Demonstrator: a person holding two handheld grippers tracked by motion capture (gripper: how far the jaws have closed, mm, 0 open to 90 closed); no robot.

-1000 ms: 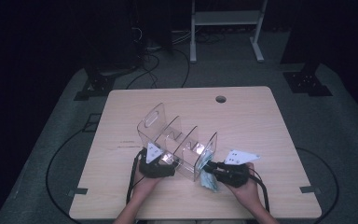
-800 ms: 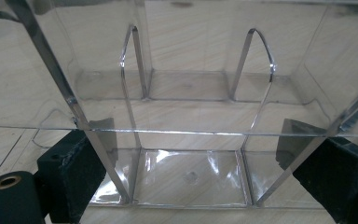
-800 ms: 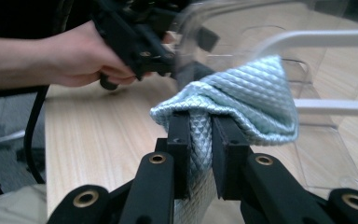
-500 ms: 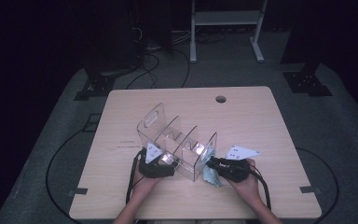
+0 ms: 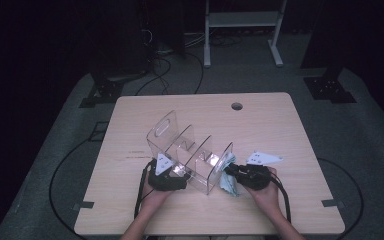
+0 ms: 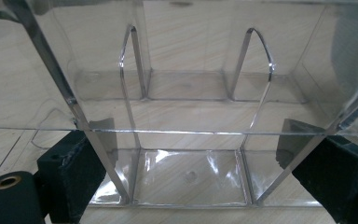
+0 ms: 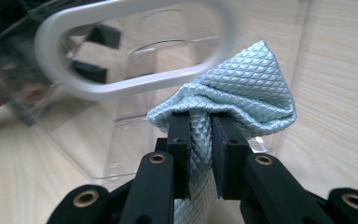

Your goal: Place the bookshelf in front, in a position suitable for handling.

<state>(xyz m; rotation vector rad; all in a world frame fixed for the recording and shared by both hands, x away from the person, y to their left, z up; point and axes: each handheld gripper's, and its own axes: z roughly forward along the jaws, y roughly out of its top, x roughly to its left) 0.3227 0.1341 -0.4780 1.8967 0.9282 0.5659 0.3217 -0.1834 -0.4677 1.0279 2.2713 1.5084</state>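
A clear plastic organiser point(image 5: 190, 150) with several compartments lies on the wooden table point(image 5: 280, 125). My left gripper point(image 5: 179, 169) is at its near left side. In the left gripper view its jaws straddle the organiser point(image 6: 191, 116), and the black pads point(image 6: 72, 172) rest against the outer walls. My right gripper point(image 5: 231, 173) is at the organiser's right end and is shut on a light blue quilted cloth point(image 5: 230, 185). In the right gripper view the cloth point(image 7: 242, 88) bunches above the right gripper point(image 7: 200, 140), against the end wall with its oval handle hole point(image 7: 135, 84).
A round cable hole point(image 5: 237, 106) sits near the table's far edge. Black cables point(image 5: 145, 185) trail from both grippers over the near edge. A white stand point(image 5: 240, 20) and dark equipment feet are on the floor behind the table.
My right gripper has shifted a little farther from the near edge along the organiser's right end, with the cloth in it. The left gripper and the organiser have stayed put.
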